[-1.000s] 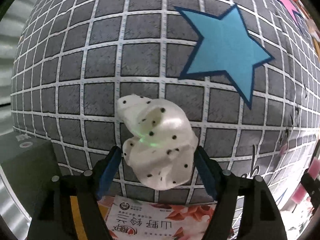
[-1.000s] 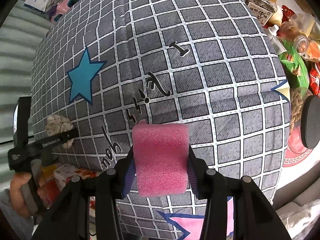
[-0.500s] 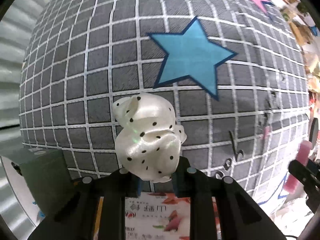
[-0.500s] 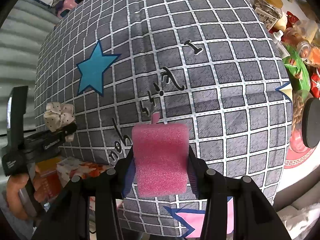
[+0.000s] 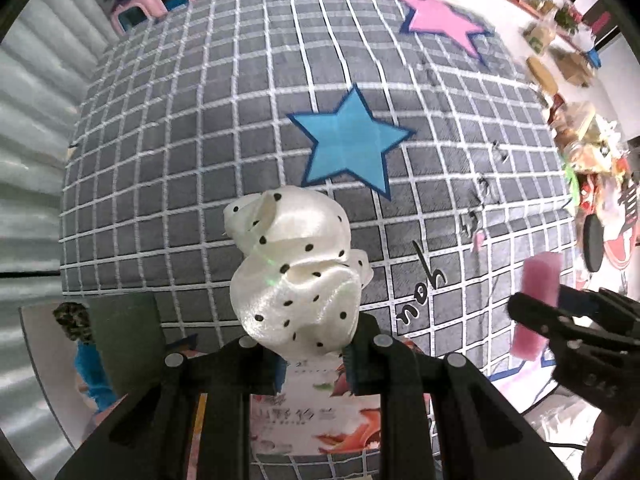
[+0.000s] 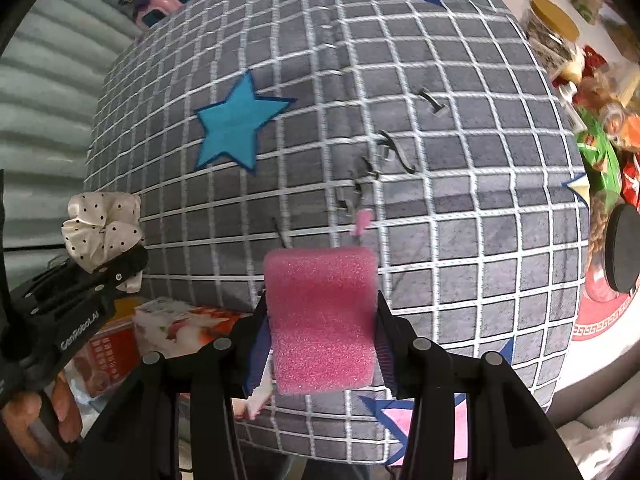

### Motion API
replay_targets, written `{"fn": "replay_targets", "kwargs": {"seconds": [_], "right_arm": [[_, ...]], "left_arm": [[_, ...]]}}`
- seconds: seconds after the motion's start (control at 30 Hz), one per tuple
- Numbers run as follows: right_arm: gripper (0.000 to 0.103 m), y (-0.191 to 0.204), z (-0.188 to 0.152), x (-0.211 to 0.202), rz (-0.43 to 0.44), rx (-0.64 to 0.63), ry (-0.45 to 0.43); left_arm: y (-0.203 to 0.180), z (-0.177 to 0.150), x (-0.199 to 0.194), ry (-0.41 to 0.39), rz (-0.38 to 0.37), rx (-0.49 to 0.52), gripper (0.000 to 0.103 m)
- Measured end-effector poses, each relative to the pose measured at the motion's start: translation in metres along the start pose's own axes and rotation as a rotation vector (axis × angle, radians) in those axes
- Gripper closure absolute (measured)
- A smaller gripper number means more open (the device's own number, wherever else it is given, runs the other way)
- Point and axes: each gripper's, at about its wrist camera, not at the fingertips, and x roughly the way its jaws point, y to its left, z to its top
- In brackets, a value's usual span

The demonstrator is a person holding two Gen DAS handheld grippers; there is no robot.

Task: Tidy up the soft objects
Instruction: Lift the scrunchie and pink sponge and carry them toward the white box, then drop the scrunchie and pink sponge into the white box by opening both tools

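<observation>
Above the cushion (image 5: pixel 248 128), the left gripper (image 5: pixel 314 354) has its jaws pinching the scrunchie (image 5: pixel 298 276), and the right gripper (image 6: pixel 320 344) clamps the sponge (image 6: pixel 322 320).

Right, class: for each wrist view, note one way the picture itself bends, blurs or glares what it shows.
Left wrist view: the fisheye bows the grid lines of the grey checked cushion, the right-edge clutter smears, and a green glint sits on the polka-dot scrunchie. Right wrist view: the same bulge, black corners, and the pink foam block looks slightly soft.
</observation>
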Motion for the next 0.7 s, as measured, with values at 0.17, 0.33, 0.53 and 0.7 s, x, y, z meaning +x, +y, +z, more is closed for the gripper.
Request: {"fn": "replay_targets", "kwargs": {"seconds": [0.17,0.33,0.53,0.7], "right_arm": [[0.056,0.047,0.003,-0.017,0.021,-0.076,-0.045],[0.056,0.117,0.003,-0.031,0.058,-0.188,-0.083],[0.056,0.218,-0.012,-0.035,0.118,-0.356,-0.095],[0.056,0.291,-0.037,-0.022,0.144,-0.489,-0.063]], "left_arm": [[0.025,-0.008,-0.05,-0.081,-0.006,-0.053,0.079],[0.08,-0.036,-0.091,-0.148,0.001,-0.152,0.079],[0.202,-0.084,-0.101,-0.178,0.036,-0.285,0.079],[0.268,-0.138,-0.094,-0.15,0.07,-0.416,0.079]]}}
